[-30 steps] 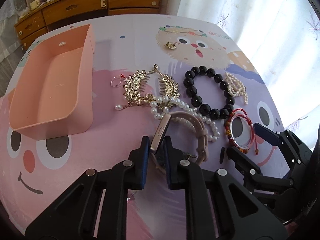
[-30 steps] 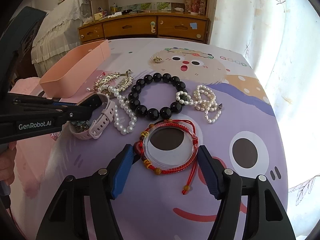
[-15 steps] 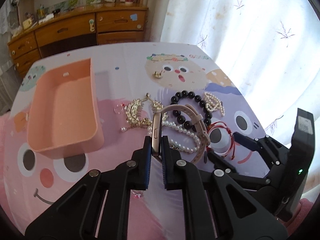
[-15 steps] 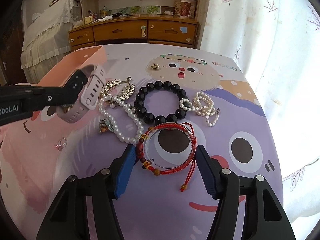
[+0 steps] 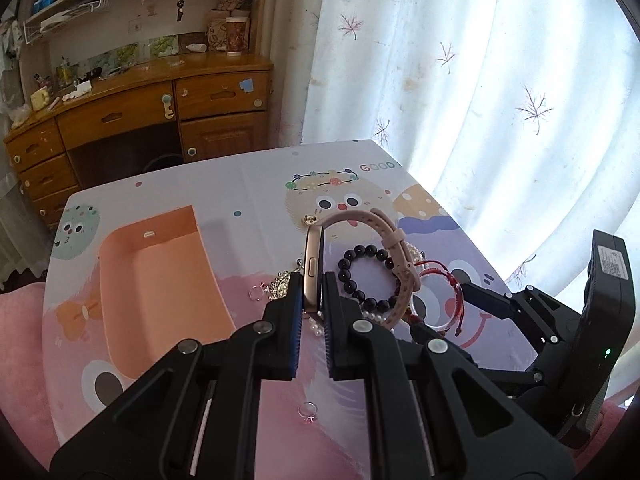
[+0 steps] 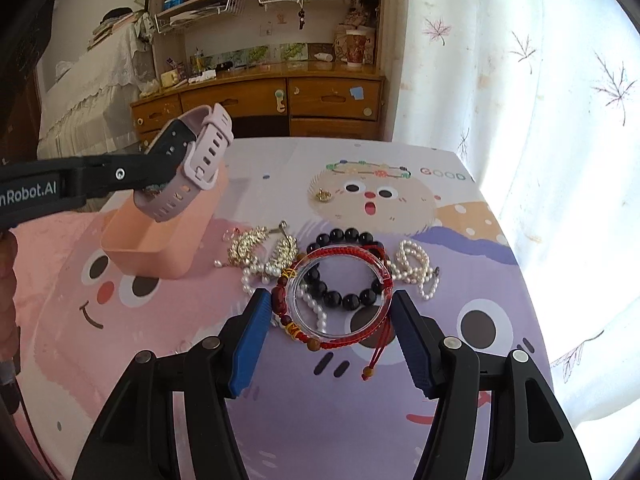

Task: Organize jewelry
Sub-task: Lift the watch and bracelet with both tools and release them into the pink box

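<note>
My left gripper [image 5: 311, 300] is shut on a pink-strapped watch [image 5: 394, 254] by its gold case and holds it high above the table; the watch also shows in the right wrist view [image 6: 192, 168], above the peach tray [image 6: 160, 248]. My right gripper [image 6: 328, 316] is shut on a red cord bracelet with a clear ring [image 6: 340, 296], lifted off the table; this bracelet also shows in the left wrist view [image 5: 440, 288]. On the table lie a black bead bracelet [image 6: 348, 268], pearl strands [image 6: 416, 268] and gold hair combs [image 6: 260, 248].
The peach tray [image 5: 160, 280] stands on the left of the cartoon tablecloth. A gold earring [image 6: 323, 195] lies farther back, small rings [image 5: 308, 412] lie near the front. A wooden dresser [image 6: 280, 100] stands behind, a curtain on the right.
Both grippers have risen. The watch went up off the table with the left gripper, and the red bracelet is now lifted in the right gripper.
</note>
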Action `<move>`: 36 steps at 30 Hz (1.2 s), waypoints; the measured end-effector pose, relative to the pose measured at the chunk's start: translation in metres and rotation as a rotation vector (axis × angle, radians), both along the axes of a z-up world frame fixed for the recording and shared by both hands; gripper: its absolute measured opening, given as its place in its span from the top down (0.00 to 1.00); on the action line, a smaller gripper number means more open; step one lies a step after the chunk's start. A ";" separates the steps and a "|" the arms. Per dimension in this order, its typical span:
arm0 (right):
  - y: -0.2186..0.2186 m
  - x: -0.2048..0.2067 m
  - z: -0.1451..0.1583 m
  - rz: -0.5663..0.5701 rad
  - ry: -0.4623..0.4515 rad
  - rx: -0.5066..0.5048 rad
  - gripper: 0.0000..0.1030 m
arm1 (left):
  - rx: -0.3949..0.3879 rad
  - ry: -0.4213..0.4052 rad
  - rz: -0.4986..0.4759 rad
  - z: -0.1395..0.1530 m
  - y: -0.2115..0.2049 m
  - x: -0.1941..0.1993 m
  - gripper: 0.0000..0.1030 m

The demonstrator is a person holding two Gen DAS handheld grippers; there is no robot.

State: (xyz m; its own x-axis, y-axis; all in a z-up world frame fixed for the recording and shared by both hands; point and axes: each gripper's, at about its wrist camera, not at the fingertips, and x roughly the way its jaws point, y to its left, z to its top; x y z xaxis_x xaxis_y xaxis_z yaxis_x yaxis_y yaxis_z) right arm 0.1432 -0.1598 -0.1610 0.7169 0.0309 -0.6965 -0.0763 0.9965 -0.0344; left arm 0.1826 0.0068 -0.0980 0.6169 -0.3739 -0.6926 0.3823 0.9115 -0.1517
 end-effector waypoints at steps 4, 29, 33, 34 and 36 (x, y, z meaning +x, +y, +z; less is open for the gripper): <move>0.013 0.004 0.020 -0.022 -0.033 0.018 0.40 | -0.032 -0.025 -0.003 0.010 0.017 0.003 0.93; 0.206 0.037 0.047 0.091 -0.089 0.083 0.37 | -0.027 -0.002 0.015 -0.010 0.154 0.058 0.92; 0.219 0.044 0.045 0.096 -0.080 0.048 0.17 | -0.029 0.028 0.019 -0.017 0.163 0.068 0.67; 0.223 0.044 0.045 0.098 -0.079 0.043 0.17 | -0.034 0.027 0.023 -0.017 0.165 0.068 0.57; 0.226 0.045 0.045 0.099 -0.077 0.042 0.17 | -0.048 0.028 0.030 -0.017 0.171 0.069 0.47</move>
